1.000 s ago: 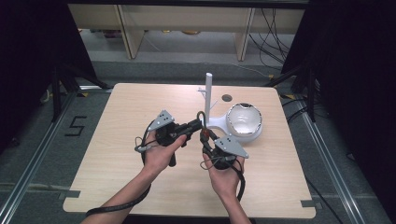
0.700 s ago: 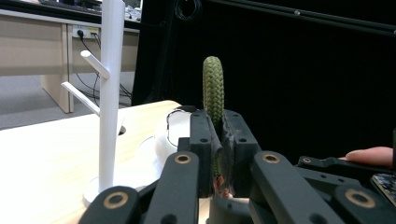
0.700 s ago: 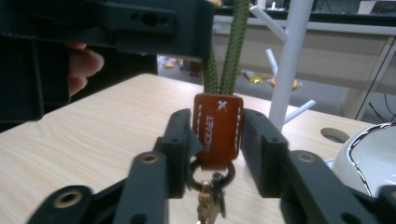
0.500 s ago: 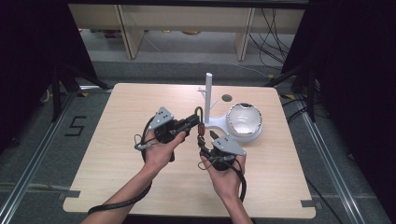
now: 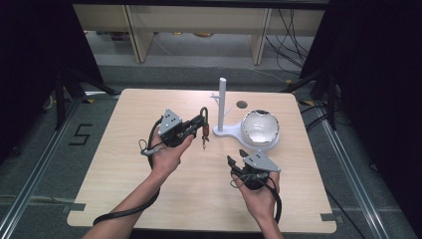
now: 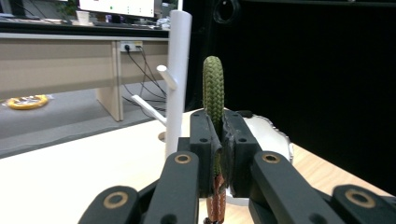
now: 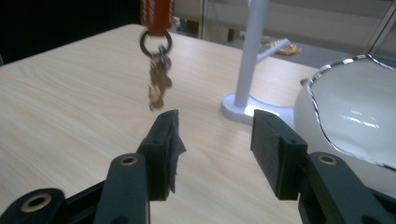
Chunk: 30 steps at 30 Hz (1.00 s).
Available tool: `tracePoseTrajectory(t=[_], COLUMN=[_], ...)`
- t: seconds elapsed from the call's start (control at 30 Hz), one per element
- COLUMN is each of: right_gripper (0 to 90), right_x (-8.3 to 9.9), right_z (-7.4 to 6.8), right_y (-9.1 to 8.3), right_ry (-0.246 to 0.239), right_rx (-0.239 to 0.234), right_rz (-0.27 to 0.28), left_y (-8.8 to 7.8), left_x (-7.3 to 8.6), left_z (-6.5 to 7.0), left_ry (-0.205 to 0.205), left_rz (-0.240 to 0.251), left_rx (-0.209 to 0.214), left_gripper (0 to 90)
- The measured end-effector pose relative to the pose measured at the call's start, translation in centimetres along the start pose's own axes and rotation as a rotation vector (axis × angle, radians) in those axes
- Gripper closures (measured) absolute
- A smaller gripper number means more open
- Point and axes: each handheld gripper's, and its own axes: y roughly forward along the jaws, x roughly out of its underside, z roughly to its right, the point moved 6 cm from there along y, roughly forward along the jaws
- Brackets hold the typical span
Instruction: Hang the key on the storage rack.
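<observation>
My left gripper [image 5: 201, 124] is shut on a keychain, held above the table's middle. Its green braided loop [image 6: 213, 88] sticks up out of the closed pads, and an orange strap hangs below. A ring with keys [image 7: 158, 81] dangles from that strap, just above the wood [image 5: 203, 142]. My right gripper [image 5: 238, 160] sits nearer the person and to the right, apart from the keys. Its jaws have just opened wide and eased in slightly; nothing is between them [image 7: 215, 135].
A white peg stand [image 5: 222, 107] rises on a round base just right of the keychain. Beside it sits a white bowl [image 5: 260, 128] with a wavy silver rim. Shelving and cables lie beyond the table's far edge.
The right gripper opened and drew back from the hanging keys toward the near right. The left gripper kept its hold and barely moved.
</observation>
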Motion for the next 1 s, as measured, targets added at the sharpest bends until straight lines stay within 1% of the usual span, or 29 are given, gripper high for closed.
tracePoseTrajectory(t=[0.07,0.1,0.13,0.2,0.23,0.27,0.3,0.37,0.4,0.47,0.5,0.53,0.57,0.6,0.67,0.7,0.73,0.77,0.8,0.83,0.87,0.9,0.93,1.0], right_gripper=[52.7,52.7,52.7,52.7,52.7,52.7,52.7,52.7,52.7,52.7,52.7,52.7,52.7,52.8,52.8,52.8,52.8,52.9,52.9,53.0,53.0,53.0,53.1,53.1], right_x=[0.7,1.1,1.4,2.1,2.3,2.6,2.8,3.1,3.5,3.7,3.8,3.8,3.8,3.9,4.0,4.0,4.0,4.2,4.4,4.3,4.4,4.5,4.6,4.7], right_z=[0.4,0.8,1.0,1.4,1.6,1.8,1.9,2.0,2.2,2.4,2.5,2.6,2.6,2.6,2.7,2.5,2.6,2.6,2.4,2.6,2.5,2.3,2.7,2.7], right_y=[-0.5,-0.7,-0.9,-1.3,-1.4,-1.5,-1.8,-1.9,-2.1,-2.2,-2.3,-2.1,-2.1,-2.3,-2.3,-2.2,-2.2,-2.3,-2.4,-2.1,-2.2,-2.3,-2.3,-2.3], right_ry=[0.028,0.031,0.042,0.051,0.062,0.065,0.076,0.072,0.082,0.076,0.079,0.073,0.073,0.071,0.072,0.097,0.087,0.084,0.106,0.077,0.089,0.116,0.082,0.083], right_rx=[-0.009,0.006,-0.005,0.012,0.016,0.005,0.010,0.017,0.018,0.019,0.024,0.019,0.019,0.026,0.027,0.019,0.015,0.026,0.034,0.023,0.017,0.027,0.026,0.026], right_rz=[-0.021,-0.019,-0.025,-0.045,-0.036,-0.038,-0.057,-0.056,-0.058,-0.060,-0.066,-0.047,-0.047,-0.065,-0.065,-0.051,-0.052,-0.067,-0.083,-0.050,-0.057,-0.065,-0.070,-0.071], left_y=[0.1,0.1,0.2,0.4,0.5,0.7,0.8,1.2,1.3,1.5,1.6,1.8,1.9,2.0,2.2,2.3,2.4,2.5,2.6,2.7,2.7,2.8,2.9,3.1], left_x=[0.0,0.0,0.0,0.1,0.1,0.1,0.1,0.0,-0.1,-0.3,-0.4,-0.5,-0.5,-0.6,-0.7,-0.7,-0.7,-0.7,-0.7,-0.7,-0.7,-0.7,-0.7,-0.7], left_z=[-0.2,-0.3,-0.4,-0.6,-0.7,-0.8,-0.9,-1.0,-1.1,-1.3,-1.4,-1.5,-1.6,-1.7,-1.9,-1.9,-2.1,-2.1,-2.2,-2.3,-2.3,-2.3,-2.4,-2.4], left_ry=[0.002,0.006,0.010,0.014,0.015,0.013,0.019,0.021,0.024,0.023,0.031,0.033,0.038,0.035,0.040,0.035,0.040,0.043,0.040,0.043,0.047,0.048,0.051,0.052], left_rz=[0.000,0.002,0.002,0.001,-0.002,-0.003,-0.003,-0.005,-0.006,-0.008,-0.009,-0.010,-0.012,-0.010,-0.014,-0.012,-0.016,-0.015,-0.014,-0.014,-0.016,-0.015,-0.017,-0.017], left_rx=[-0.007,-0.015,-0.020,-0.027,-0.031,-0.036,-0.037,-0.044,-0.049,-0.059,-0.062,-0.066,-0.066,-0.070,-0.076,-0.077,-0.080,-0.081,-0.085,-0.085,-0.086,-0.088,-0.089,-0.091], left_gripper=[83.3,83.3,83.3,83.3,83.3,83.3,83.3,83.3,83.3,83.3,83.3,83.3,83.3,83.3,83.3,83.3,83.3,83.3,83.3,83.3,83.3,83.3,83.3,83.3])
